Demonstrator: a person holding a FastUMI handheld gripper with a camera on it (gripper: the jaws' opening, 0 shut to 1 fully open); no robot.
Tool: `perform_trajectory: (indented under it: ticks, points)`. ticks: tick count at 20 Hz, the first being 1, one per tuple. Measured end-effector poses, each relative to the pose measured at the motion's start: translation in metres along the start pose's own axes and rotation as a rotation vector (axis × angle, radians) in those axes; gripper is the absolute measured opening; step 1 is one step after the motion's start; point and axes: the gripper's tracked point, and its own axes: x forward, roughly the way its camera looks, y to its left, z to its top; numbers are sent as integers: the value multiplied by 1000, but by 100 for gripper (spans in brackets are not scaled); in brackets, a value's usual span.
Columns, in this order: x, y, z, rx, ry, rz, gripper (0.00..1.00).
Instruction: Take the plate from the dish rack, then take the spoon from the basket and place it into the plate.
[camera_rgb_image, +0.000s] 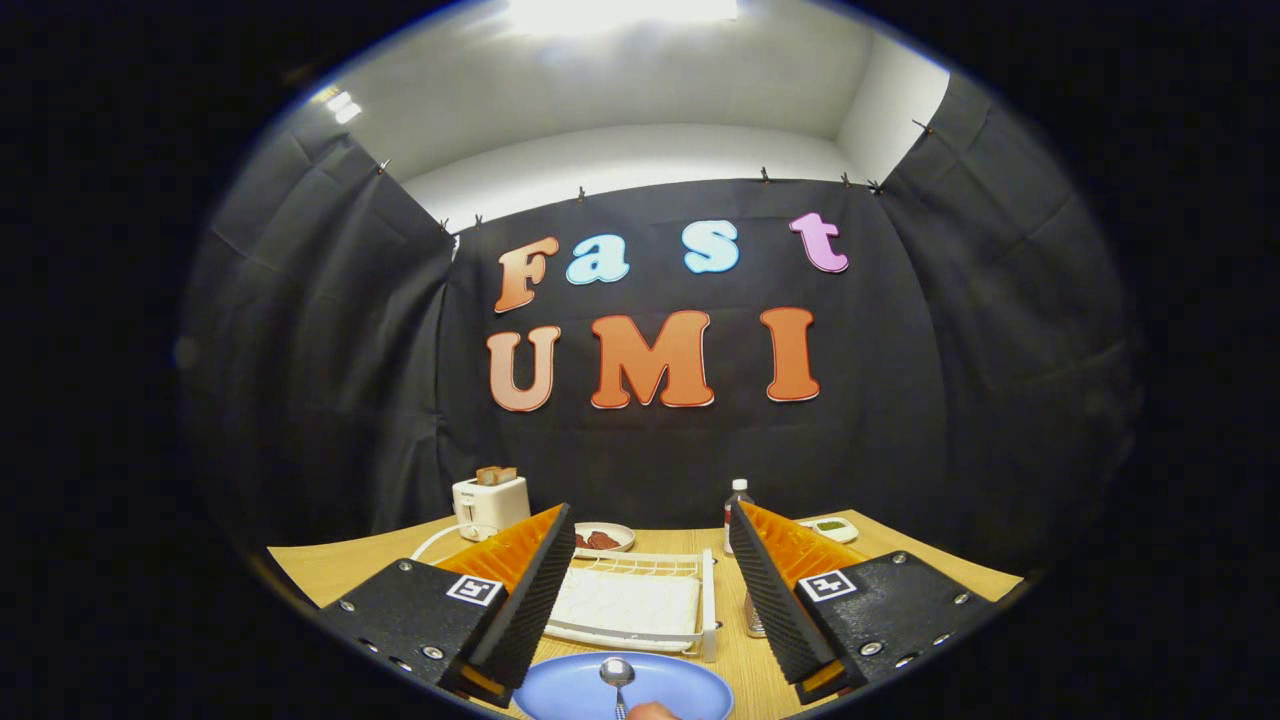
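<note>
The gripper (652, 530) has its fingers spread wide with nothing between them, above a wooden table (350, 570). At the bottom centre of the frame a blue plate (570, 690) holds a spoon (616, 675). Just above it sits a white dish rack (640, 605). Further up stand a toaster (488, 505) at centre left, a small dish of food (603, 537) and a bottle (737, 500).

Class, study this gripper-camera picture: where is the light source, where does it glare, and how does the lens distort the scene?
In the gripper view, a ceiling light overhead blows out to white glare; the fisheye lens bows the table edge and booth walls. The open claw appears sharp, its fingers apart beside the dish rack, with the spoon glinting on the blue plate.
</note>
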Motion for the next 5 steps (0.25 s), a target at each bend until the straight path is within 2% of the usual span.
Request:
perform_trajectory:
  ticks: [5]
  points:
    - [-3,5,6,-11,-14,3,92]
